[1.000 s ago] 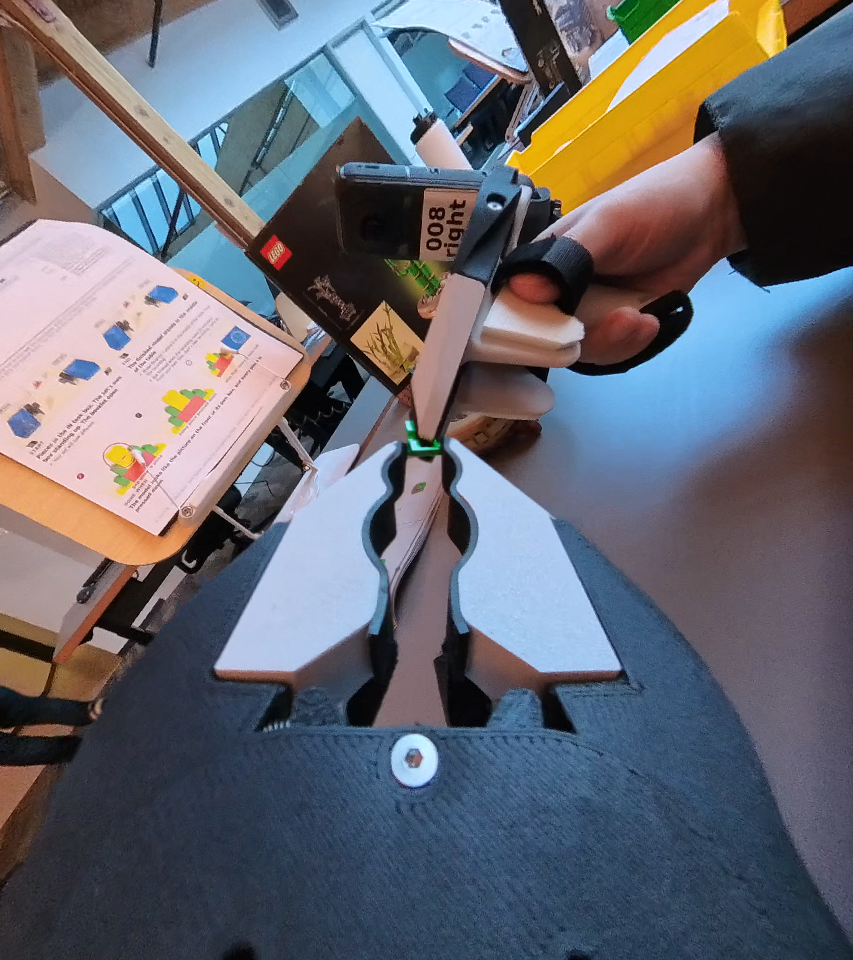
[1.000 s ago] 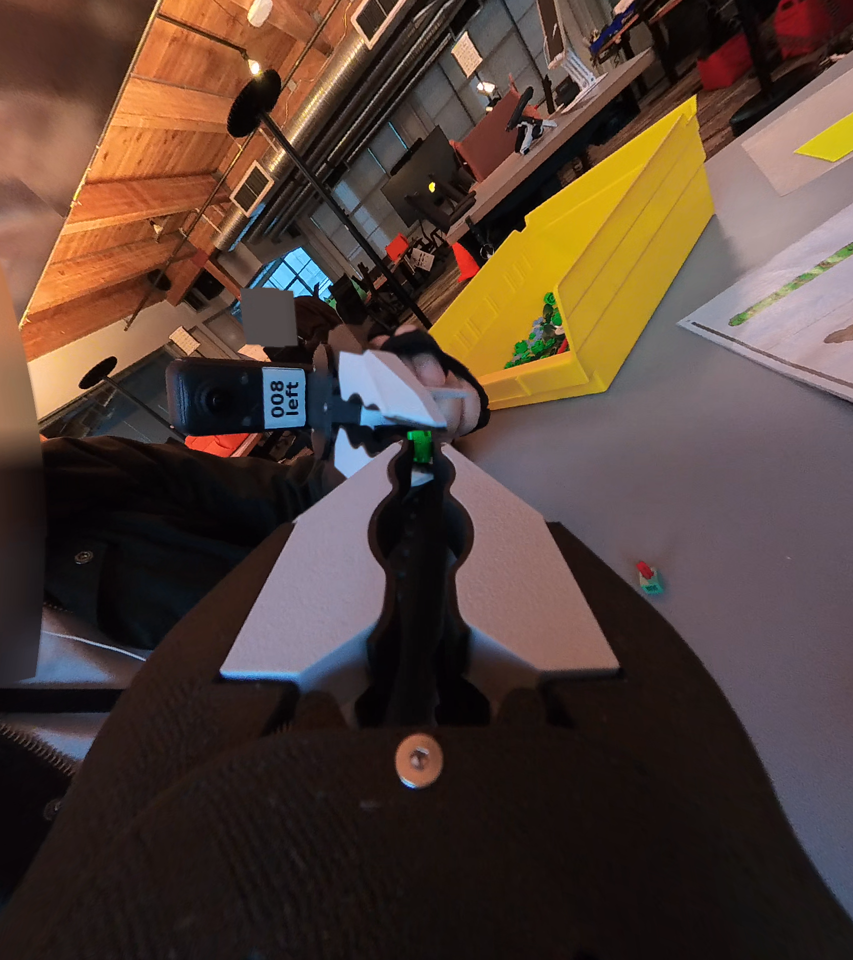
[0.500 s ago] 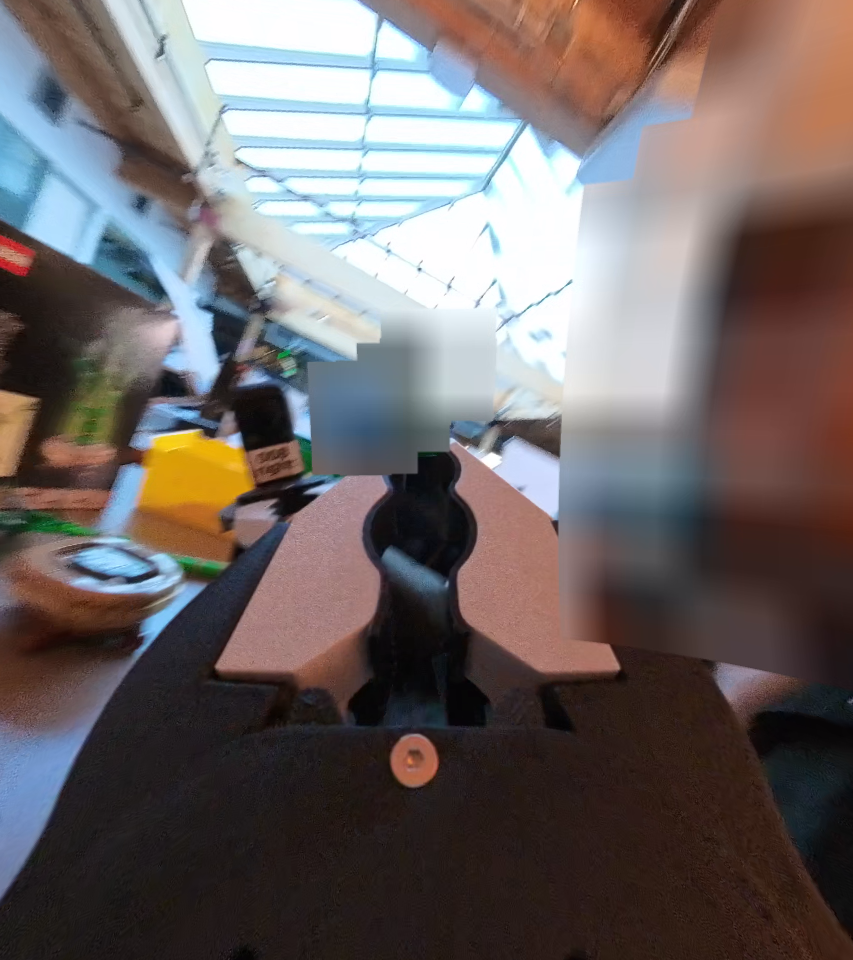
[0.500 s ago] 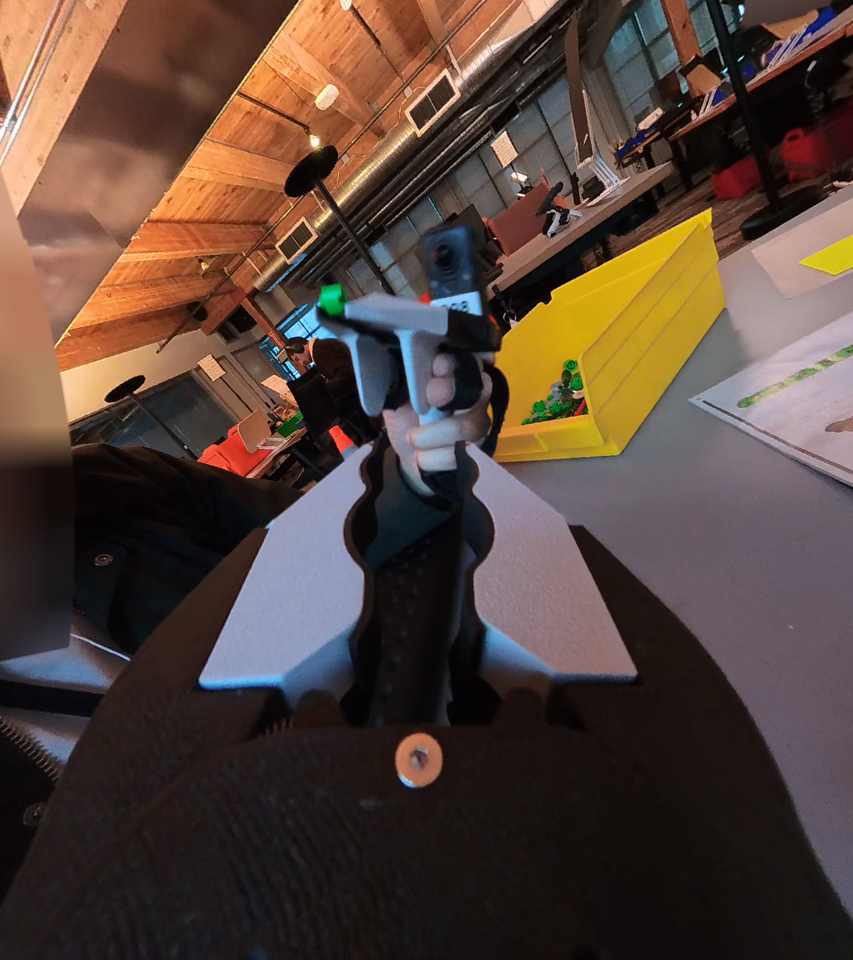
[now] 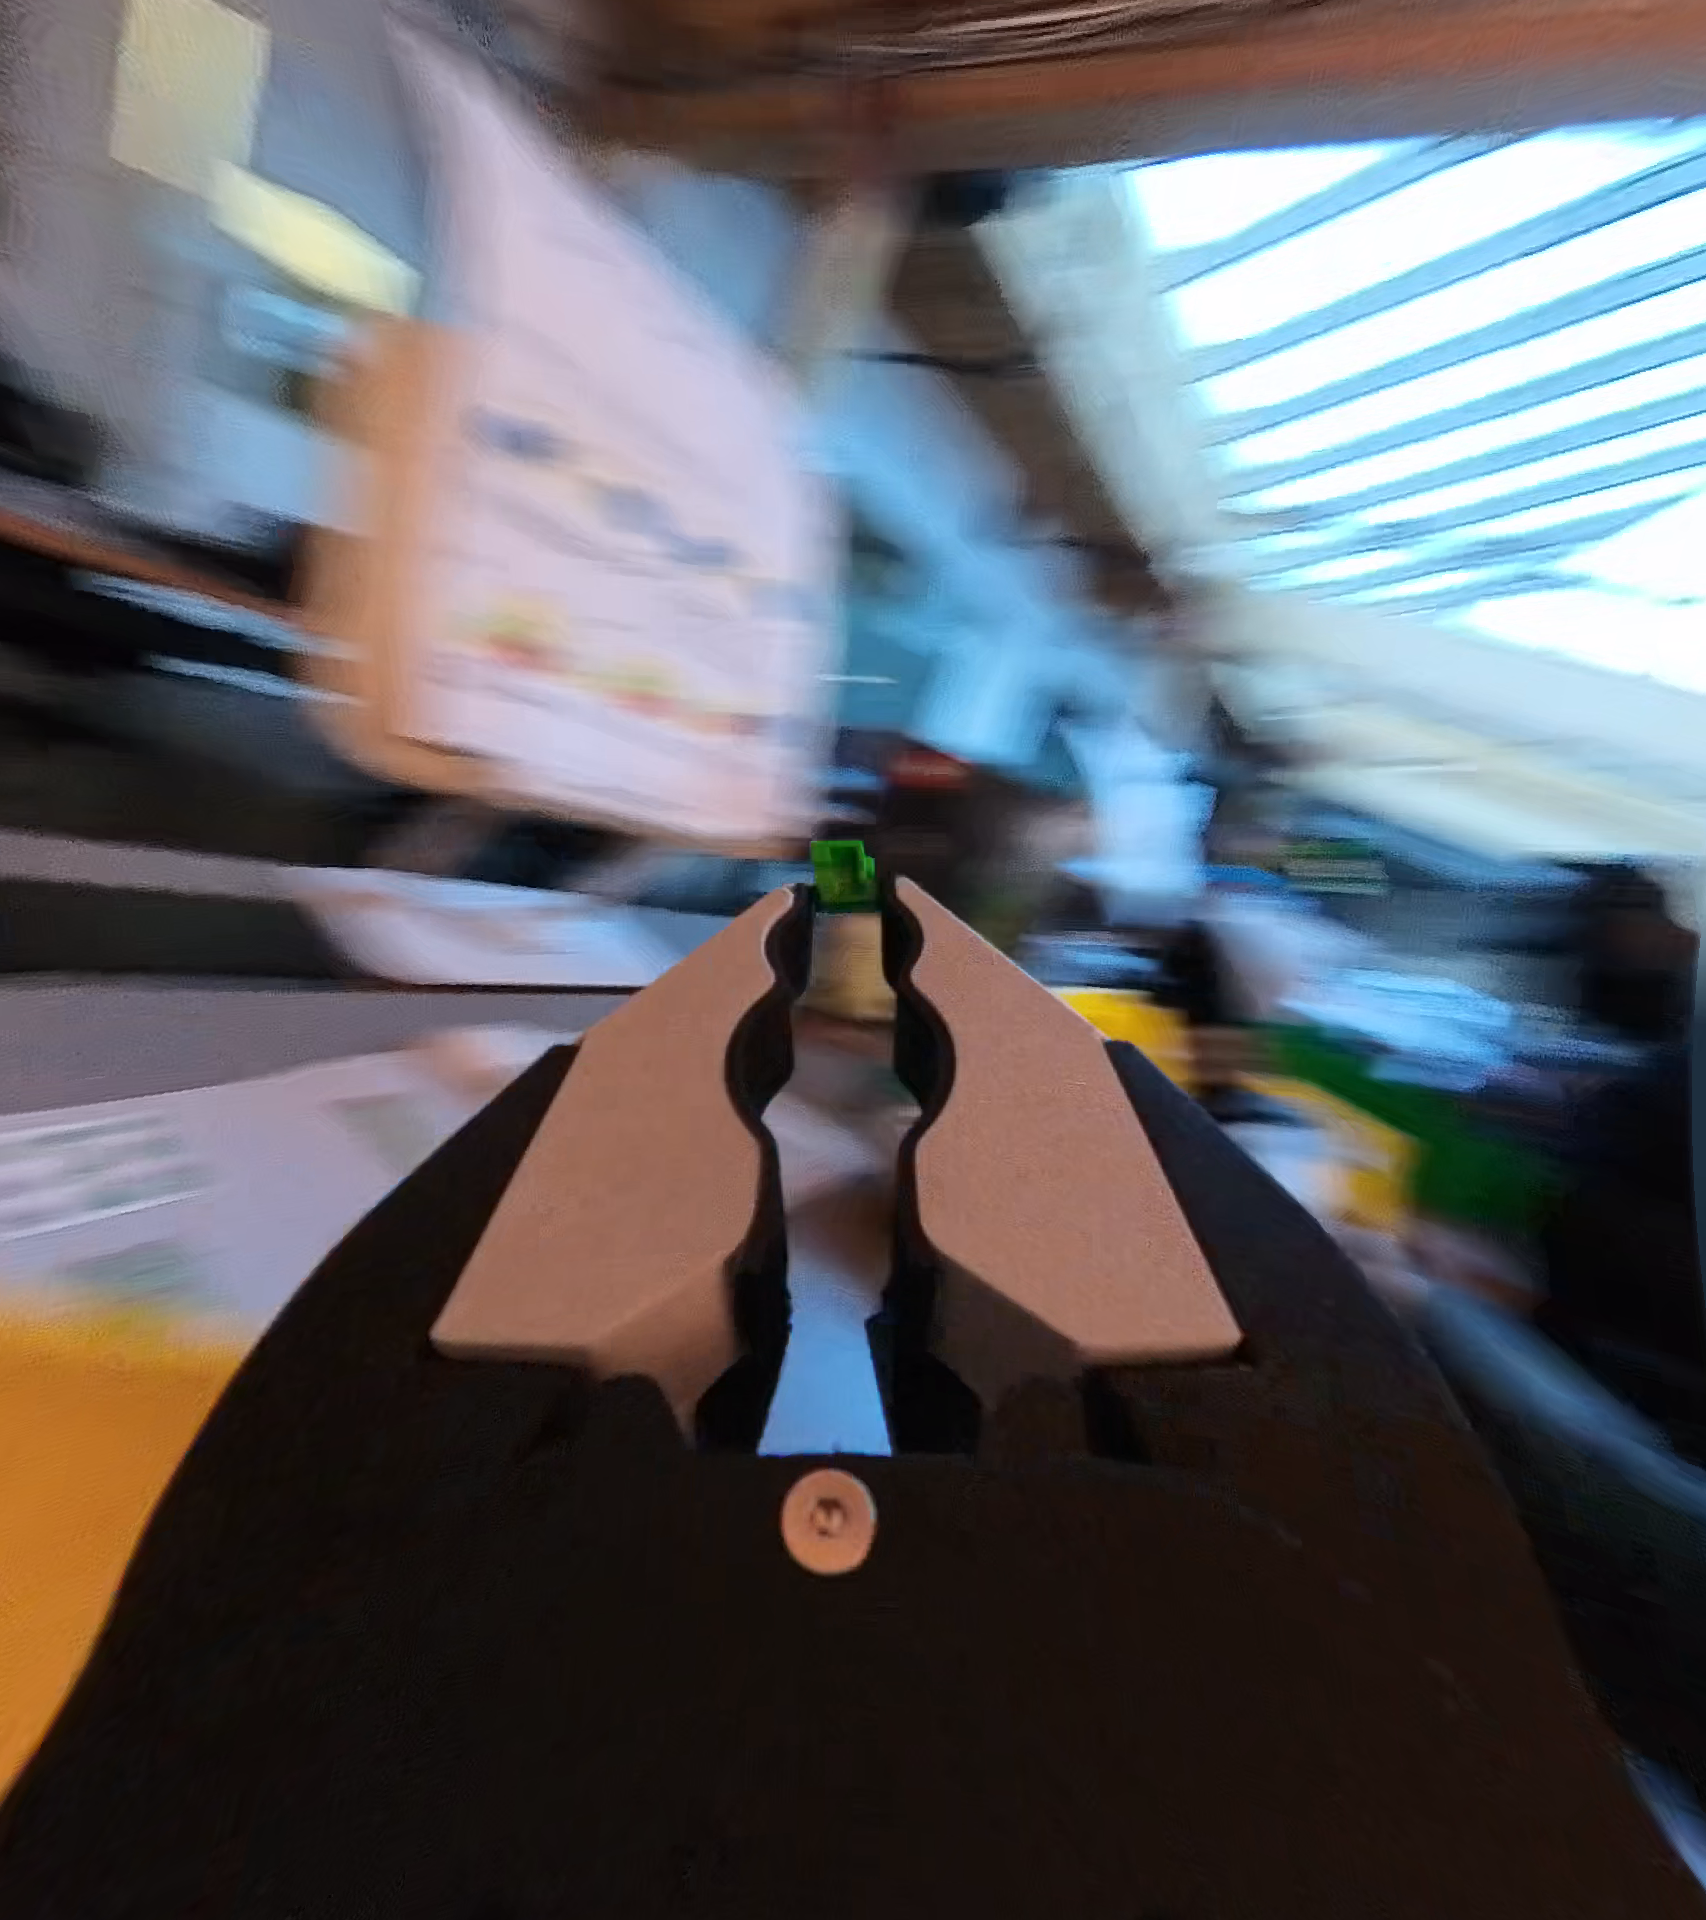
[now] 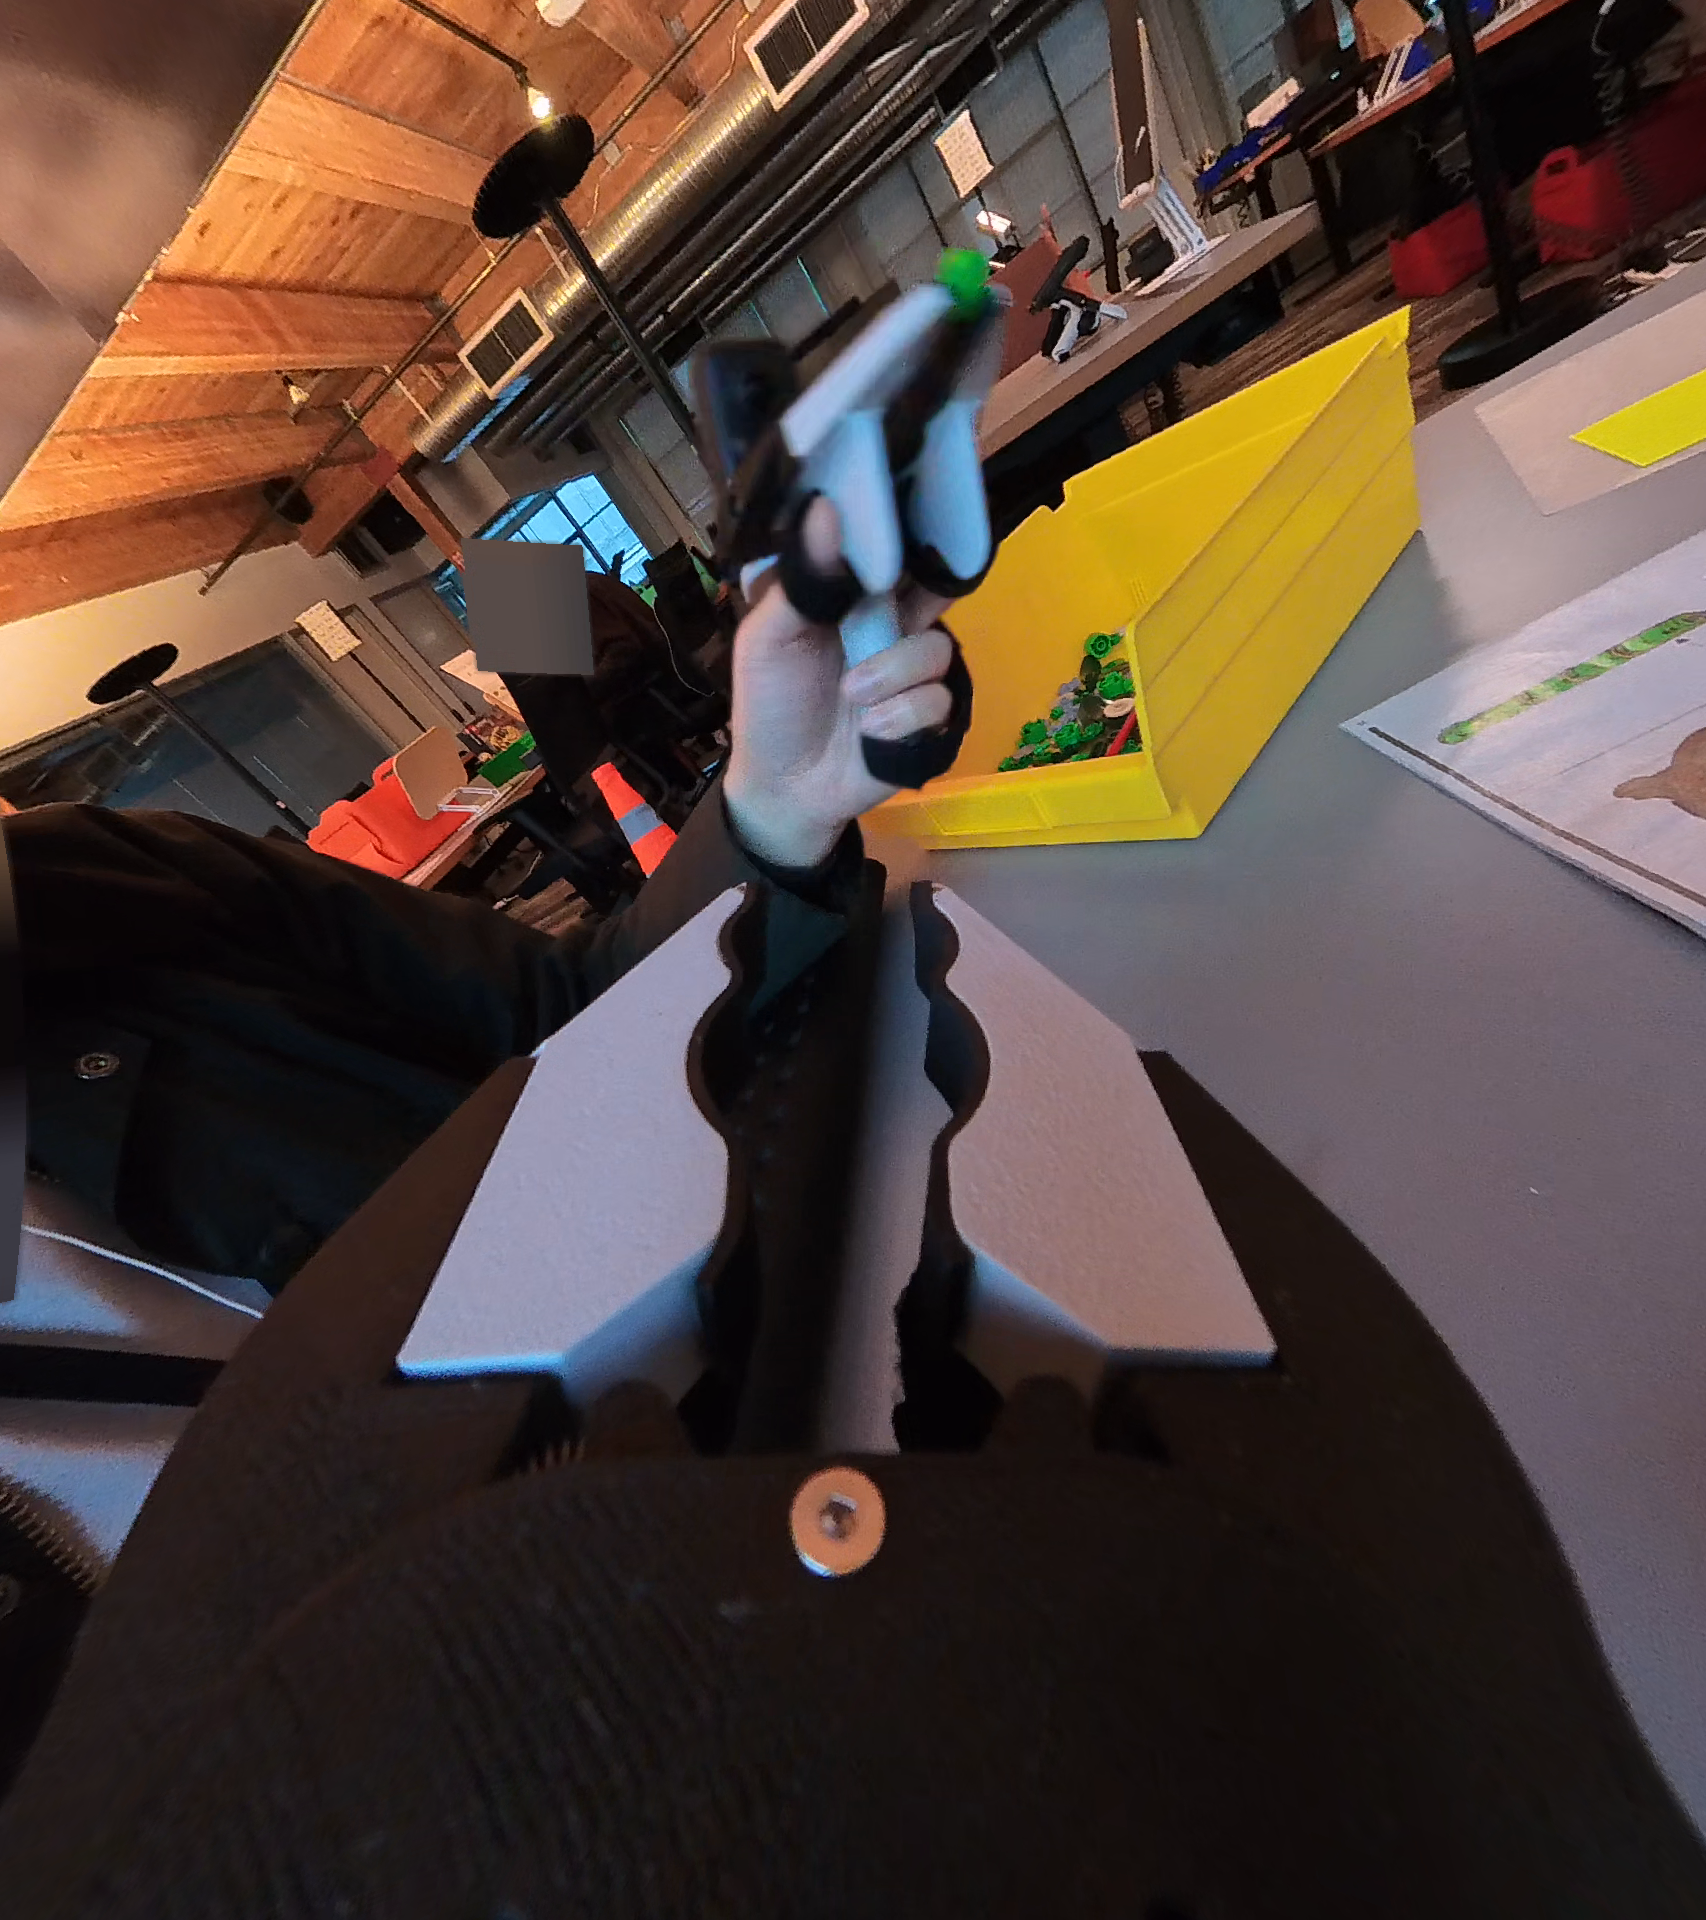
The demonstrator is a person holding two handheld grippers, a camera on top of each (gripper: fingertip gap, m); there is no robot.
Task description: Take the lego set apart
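My left gripper (image 5: 843,898) is shut on a small bright green lego piece (image 5: 843,875) pinched at its fingertips. The left wrist view is badly motion-blurred. In the right wrist view the left gripper (image 6: 958,296) is held high in the air by a hand, with the green piece (image 6: 963,272) at its tip. My right gripper (image 6: 833,899) is low over the grey table (image 6: 1348,1039), its jaws slightly apart and empty, well below the left gripper.
A yellow bin (image 6: 1275,561) holding several green lego pieces (image 6: 1067,727) stands on the table behind the left hand. An open instruction booklet (image 6: 1607,769) lies at the right. A black sleeve (image 6: 309,987) crosses the left side.
One second ago both grippers pinched the green piece together. The left gripper has since pulled away with it and swung upward. The right gripper's jaws have parted and hold nothing.
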